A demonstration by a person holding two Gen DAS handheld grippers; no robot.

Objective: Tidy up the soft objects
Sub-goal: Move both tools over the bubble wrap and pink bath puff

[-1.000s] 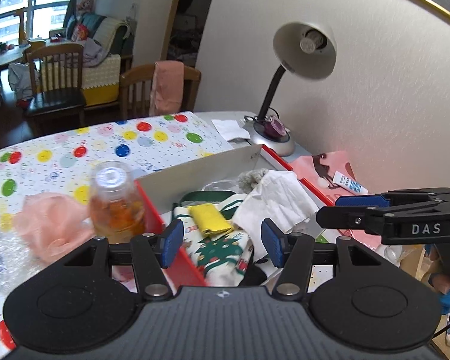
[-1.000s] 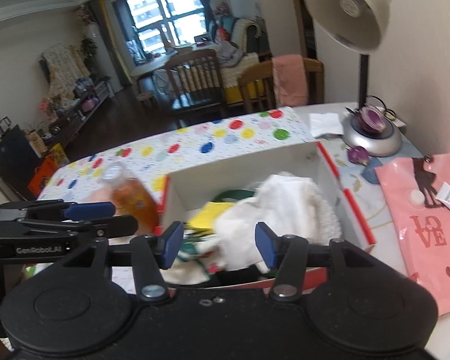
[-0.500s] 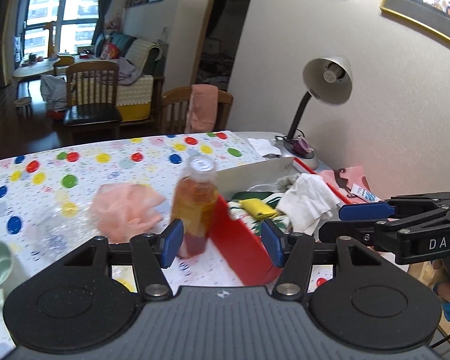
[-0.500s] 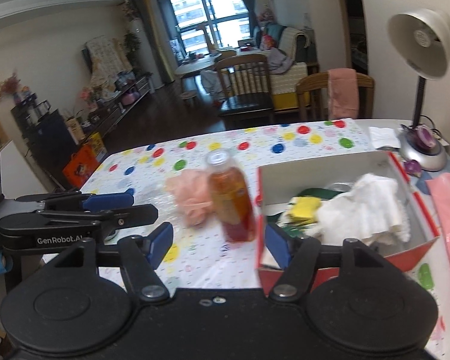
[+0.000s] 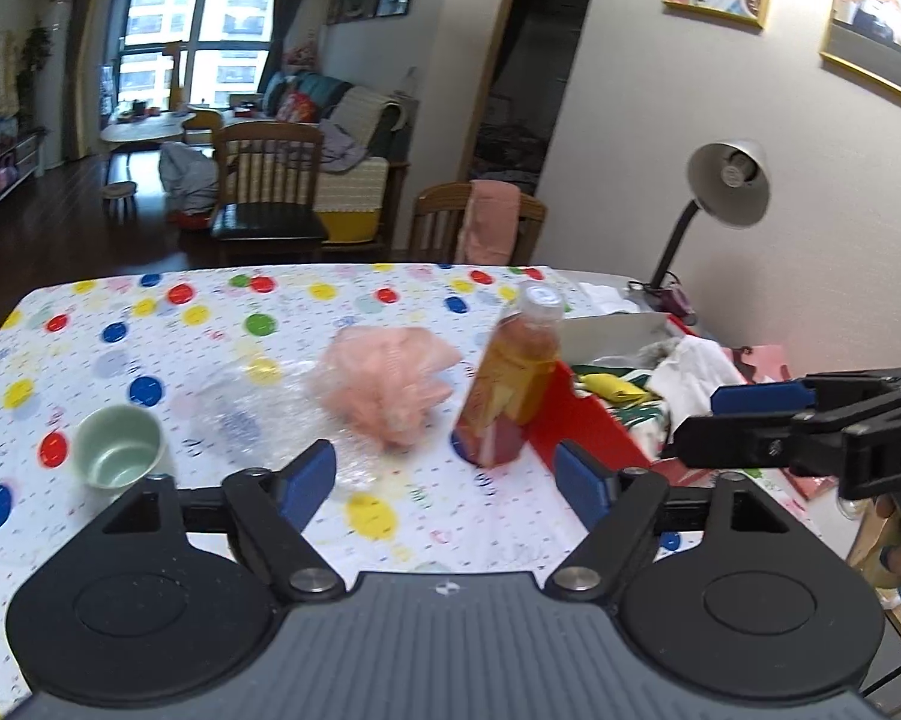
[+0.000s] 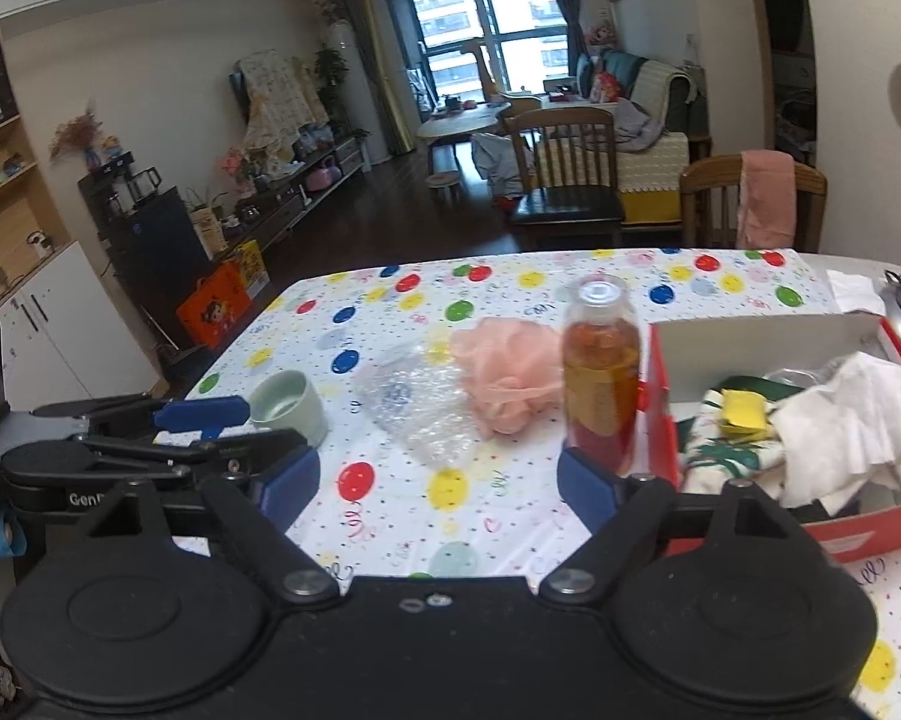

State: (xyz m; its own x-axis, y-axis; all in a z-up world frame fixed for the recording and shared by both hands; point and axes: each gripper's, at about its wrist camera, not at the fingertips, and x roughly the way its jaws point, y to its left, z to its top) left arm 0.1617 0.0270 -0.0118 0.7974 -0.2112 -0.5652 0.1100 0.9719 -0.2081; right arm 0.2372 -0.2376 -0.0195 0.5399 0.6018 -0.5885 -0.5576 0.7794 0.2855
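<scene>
You are pulling both grippers back from the box (image 6: 768, 339), and more of the table is showing now than a second ago. The left gripper (image 5: 444, 480) and the right gripper (image 6: 438, 483) have both just been opening. Their jaws are standing wide apart, and nothing is between them. So I am guessing you are done at the box for now and are getting ready for the next soft thing.

Going left to right from the box: far to its left, the green cup (image 6: 288, 405) is standing open side up. Next, nearer the box, the clear wrap (image 6: 417, 405) is lying flat. The pink puff (image 6: 507, 381) is lying next, touching the wrap's edge. Then the bottle (image 6: 600, 372) is standing upright, just beside the box's red wall. Inside the box, a yellow cloth (image 6: 741, 411), a printed cloth (image 6: 726, 456) and a white cloth (image 6: 846, 426) are already lying in a pile.

The puff and the wrap are the soft things left outside the box, so they are likely next.

Watch the bottle. It is standing between the puff and the box, and it is tall, so a swing across could knock it over. Beyond the box, by the wall, the lamp (image 5: 723, 192) is leaning over that corner.
</scene>
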